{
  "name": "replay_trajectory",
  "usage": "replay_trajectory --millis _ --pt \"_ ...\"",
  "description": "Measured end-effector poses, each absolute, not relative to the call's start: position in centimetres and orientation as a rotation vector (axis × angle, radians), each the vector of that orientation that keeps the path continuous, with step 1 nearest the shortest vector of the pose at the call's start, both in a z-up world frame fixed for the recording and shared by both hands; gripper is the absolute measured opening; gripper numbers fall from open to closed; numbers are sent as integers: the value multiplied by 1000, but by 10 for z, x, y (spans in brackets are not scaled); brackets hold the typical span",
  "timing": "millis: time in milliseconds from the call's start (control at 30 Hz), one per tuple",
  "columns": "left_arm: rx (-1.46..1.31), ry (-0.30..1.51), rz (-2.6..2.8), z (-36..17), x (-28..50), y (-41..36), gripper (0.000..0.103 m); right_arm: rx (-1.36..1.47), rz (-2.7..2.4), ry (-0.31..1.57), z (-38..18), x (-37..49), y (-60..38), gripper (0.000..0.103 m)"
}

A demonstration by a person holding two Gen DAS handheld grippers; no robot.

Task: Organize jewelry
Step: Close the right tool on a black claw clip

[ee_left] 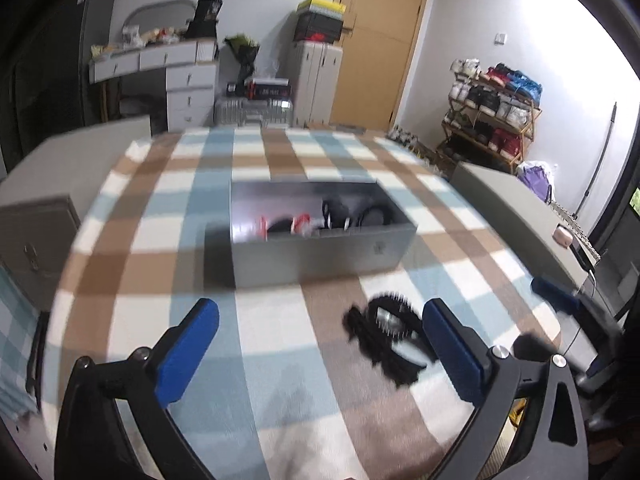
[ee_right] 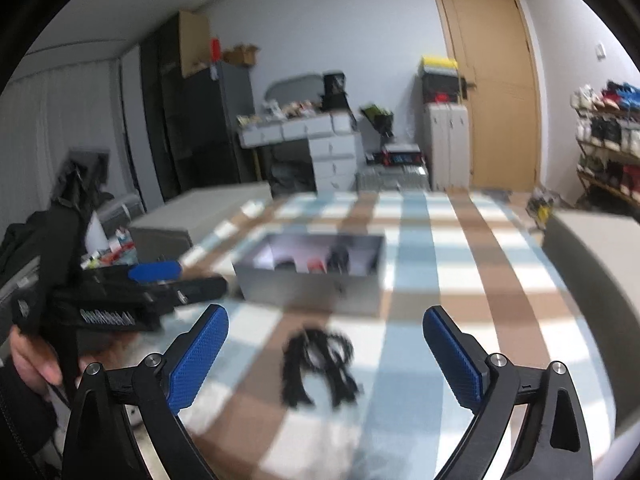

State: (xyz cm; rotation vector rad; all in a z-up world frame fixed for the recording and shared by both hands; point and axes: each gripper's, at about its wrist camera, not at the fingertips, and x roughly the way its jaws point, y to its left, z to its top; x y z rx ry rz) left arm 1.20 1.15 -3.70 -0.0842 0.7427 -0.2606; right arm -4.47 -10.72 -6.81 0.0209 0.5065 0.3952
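Observation:
A grey open box (ee_left: 320, 252) stands on the checked tablecloth (ee_left: 280, 360) and holds several red, black and white jewelry pieces (ee_left: 304, 222). It also shows in the right wrist view (ee_right: 316, 280). A black frilly chain-like piece (ee_left: 386, 336) lies on the cloth in front of the box, seen blurred in the right wrist view (ee_right: 320, 364). My left gripper (ee_left: 320, 344) is open and empty, the black piece just inside its right finger. My right gripper (ee_right: 326, 352) is open and empty, above the black piece.
The left gripper body and the hand holding it show at the left of the right wrist view (ee_right: 100, 308). Grey cabinets (ee_left: 520, 216) flank the table. White drawers (ee_left: 188, 92), a wooden door (ee_left: 376, 40) and a shoe rack (ee_left: 492, 112) stand behind.

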Motion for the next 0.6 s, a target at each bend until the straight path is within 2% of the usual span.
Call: replay_trajectory --millis 100,267,367,467,600 --pt "-104 782 -255 -47 7 14 99 19 371 584 -89 -45 -111 98" --pt "-81 810 -239 -57 -3 15 99 37 370 610 -102 -46 -117 98" --pt "-72 823 -233 -62 -6 17 99 78 396 620 -103 -38 -119 96" --pt "-77 843 -236 -66 -7 18 99 106 419 651 -104 -26 -118 87" --pt "-42 851 -260 -69 -10 12 99 127 426 684 -108 -16 -112 87"
